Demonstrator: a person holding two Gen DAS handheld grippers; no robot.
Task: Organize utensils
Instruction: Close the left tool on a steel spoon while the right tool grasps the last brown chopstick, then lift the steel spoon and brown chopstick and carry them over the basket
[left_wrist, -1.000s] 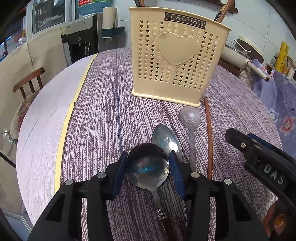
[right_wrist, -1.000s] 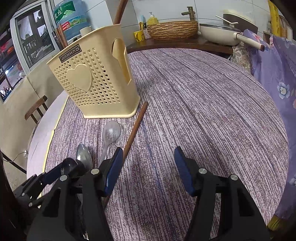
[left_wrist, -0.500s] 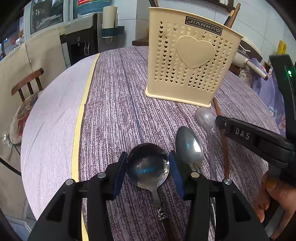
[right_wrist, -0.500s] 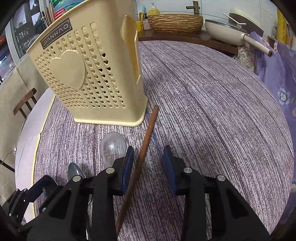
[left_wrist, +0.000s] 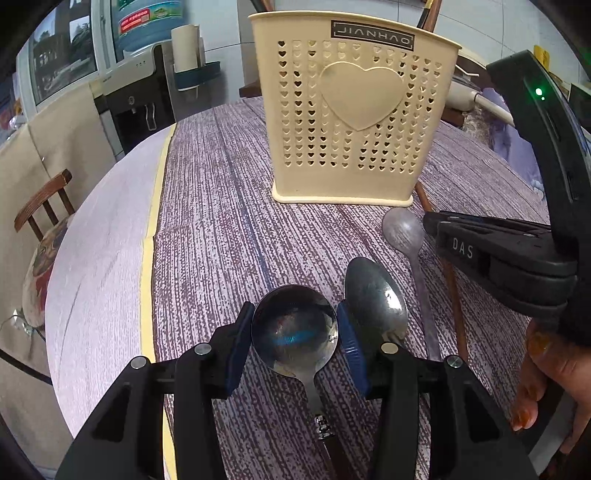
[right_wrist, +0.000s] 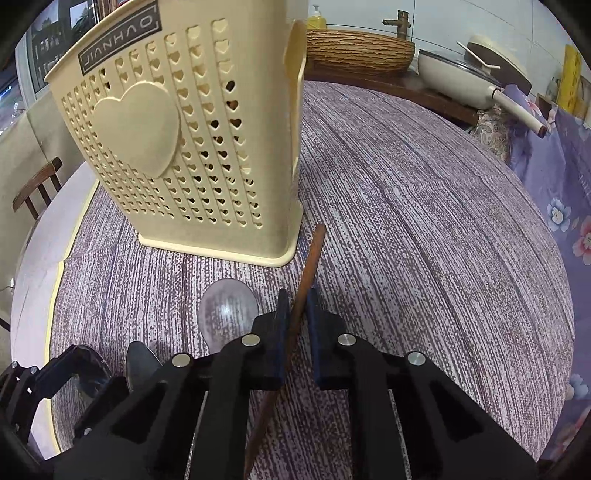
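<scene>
A round-bowled metal spoon (left_wrist: 295, 332) lies low over the table with my left gripper (left_wrist: 294, 314) shut on the sides of its bowl. Beside it on the purple cloth lie an oval metal spoon (left_wrist: 376, 295) and a dull grey spoon (left_wrist: 400, 232) (right_wrist: 227, 310). A brown chopstick (right_wrist: 312, 251) runs from the holder's corner toward me, and my right gripper (right_wrist: 297, 299) is shut on its middle. The cream heart-pierced utensil holder (left_wrist: 354, 110) (right_wrist: 177, 140) stands upright just beyond, with sticks poking out of its top.
A hand (left_wrist: 546, 369) grips the right tool. A wooden chair (left_wrist: 40, 203) stands off the table's left edge and a water dispenser (left_wrist: 140, 92) behind it. A woven basket (right_wrist: 358, 51) and a white pan (right_wrist: 461, 77) sit on the far counter. Floral cloth (right_wrist: 569, 206) hangs at right.
The right gripper slid left and forward to straddle the chopstick, then its jaws closed on it. The left gripper kept its hold on the round spoon and rolled slightly.
</scene>
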